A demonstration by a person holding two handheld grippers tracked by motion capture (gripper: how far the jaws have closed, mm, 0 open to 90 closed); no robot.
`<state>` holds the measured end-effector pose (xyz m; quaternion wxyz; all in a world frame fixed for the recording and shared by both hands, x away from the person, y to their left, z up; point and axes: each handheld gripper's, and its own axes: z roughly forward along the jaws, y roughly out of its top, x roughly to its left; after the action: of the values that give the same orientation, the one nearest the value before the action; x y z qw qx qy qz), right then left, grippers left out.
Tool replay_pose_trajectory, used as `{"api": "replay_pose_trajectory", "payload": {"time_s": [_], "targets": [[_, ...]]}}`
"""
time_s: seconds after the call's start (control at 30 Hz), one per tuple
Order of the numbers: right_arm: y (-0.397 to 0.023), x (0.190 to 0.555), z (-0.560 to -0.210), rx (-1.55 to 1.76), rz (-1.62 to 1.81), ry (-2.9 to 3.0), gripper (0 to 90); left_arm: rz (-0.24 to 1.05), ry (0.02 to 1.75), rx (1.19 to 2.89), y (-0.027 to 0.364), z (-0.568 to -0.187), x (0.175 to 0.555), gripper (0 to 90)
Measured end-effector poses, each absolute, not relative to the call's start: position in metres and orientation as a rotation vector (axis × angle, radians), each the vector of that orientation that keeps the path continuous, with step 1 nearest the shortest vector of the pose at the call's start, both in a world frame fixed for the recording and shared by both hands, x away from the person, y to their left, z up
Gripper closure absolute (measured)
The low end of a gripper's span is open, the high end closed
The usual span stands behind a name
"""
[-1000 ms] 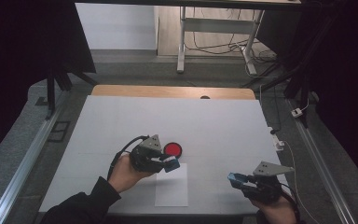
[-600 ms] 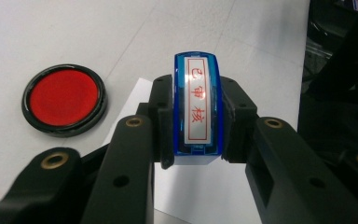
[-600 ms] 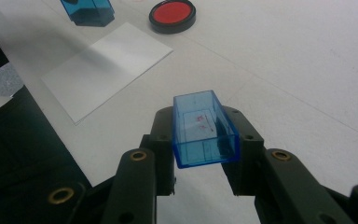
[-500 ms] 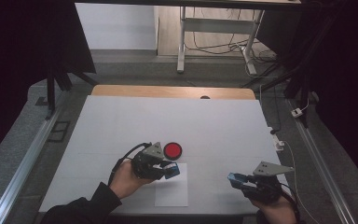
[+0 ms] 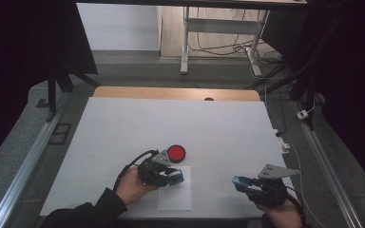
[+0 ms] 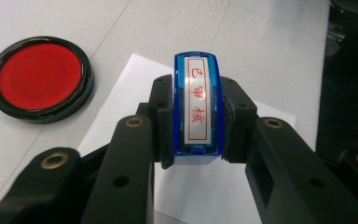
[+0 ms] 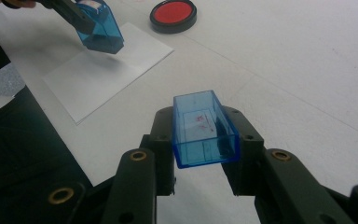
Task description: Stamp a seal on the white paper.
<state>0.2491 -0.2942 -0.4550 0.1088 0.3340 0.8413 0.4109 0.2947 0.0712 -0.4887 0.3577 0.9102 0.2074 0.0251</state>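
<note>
I start at the blue stamp (image 6: pixel 198 109), clamped between my left gripper's (image 5: pixel 171 175) jaws, its white label with red characters facing the left gripper view. In the right gripper view the stamp (image 7: pixel 99 29) hangs tilted just above a near corner of the white paper sheet (image 7: pixel 103 70); whether it touches the paper I cannot tell. The sheet (image 5: pixel 176 190) lies flat near my edge of the table, and the round red ink pad (image 5: pixel 176 153) in its black rim sits just beyond it, apart from the stamp.

My right gripper (image 7: pixel 200 140) is closed on the clear blue stamp cap (image 7: pixel 204 129), an open-ended box with faint red smudges inside, held off to the right, well apart from the paper. In the high view that gripper (image 5: pixel 247 185) sits near the table's front right corner.

The white table (image 5: pixel 180 123) is otherwise bare, with a wooden strip (image 5: pixel 171 93) along its far edge. Metal rails (image 5: pixel 33 152) run down both sides. Beyond it I see grey floor, a desk frame (image 5: pixel 185 42) with loose cables, and dark surroundings on both flanks.
</note>
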Motion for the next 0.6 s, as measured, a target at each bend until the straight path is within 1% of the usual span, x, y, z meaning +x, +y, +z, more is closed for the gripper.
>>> {"api": "replay_pose_trajectory", "payload": {"time_s": [0.6], "targets": [[-0.294, 0.249, -0.455, 0.979, 1.201, 2.477, 67.7, 0.084, 0.529, 2.399, 0.065, -0.502, 0.296, 69.6]]}}
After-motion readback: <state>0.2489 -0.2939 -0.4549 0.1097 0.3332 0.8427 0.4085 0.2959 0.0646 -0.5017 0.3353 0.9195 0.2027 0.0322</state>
